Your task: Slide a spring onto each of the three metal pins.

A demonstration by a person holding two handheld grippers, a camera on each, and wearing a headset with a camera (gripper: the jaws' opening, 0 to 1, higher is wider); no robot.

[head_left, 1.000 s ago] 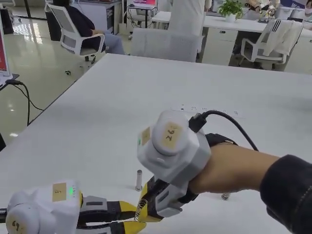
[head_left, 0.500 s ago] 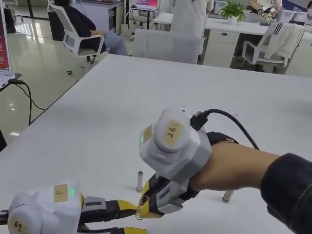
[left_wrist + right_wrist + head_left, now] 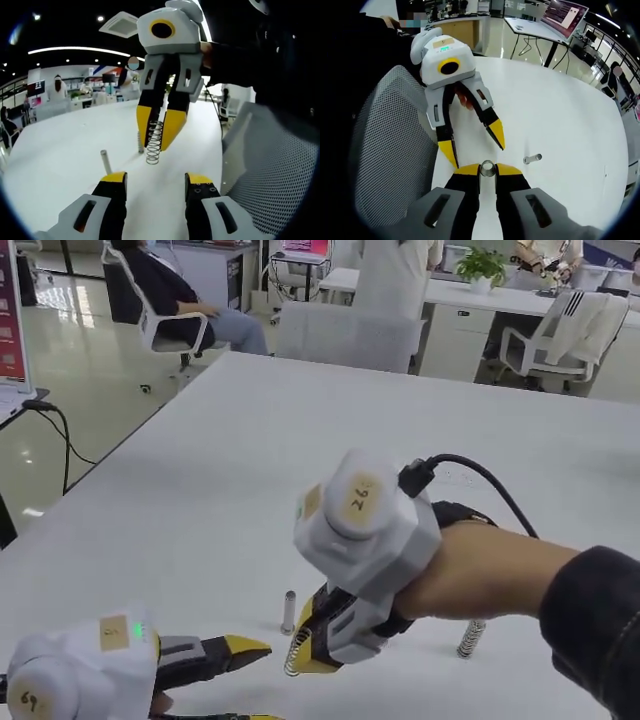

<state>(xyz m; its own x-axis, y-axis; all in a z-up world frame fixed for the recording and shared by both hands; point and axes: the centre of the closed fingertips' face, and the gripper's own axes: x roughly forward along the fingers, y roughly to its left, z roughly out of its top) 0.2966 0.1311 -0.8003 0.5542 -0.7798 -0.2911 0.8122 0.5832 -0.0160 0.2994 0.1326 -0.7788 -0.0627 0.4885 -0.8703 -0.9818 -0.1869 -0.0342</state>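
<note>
Spring (image 3: 154, 143): pinched between right claw (image 3: 156, 144) tips, just beside pin (image 3: 289, 611).
Left claw (image 3: 157, 178): jaws apart, facing spring.
Hidden: spring's upper coils, behind tips.

Lower jaw of the left gripper (image 3: 258, 682) kinda runs off the bottom edge, left of the bare pin (image 3: 288, 612); right of it, a wrist (image 3: 480, 580) hides the top of a spring (image 3: 470, 639).

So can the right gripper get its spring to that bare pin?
Probably yes. The right gripper, shut on the spring, hangs close beside the upright pin, and nothing stands between them.
</note>
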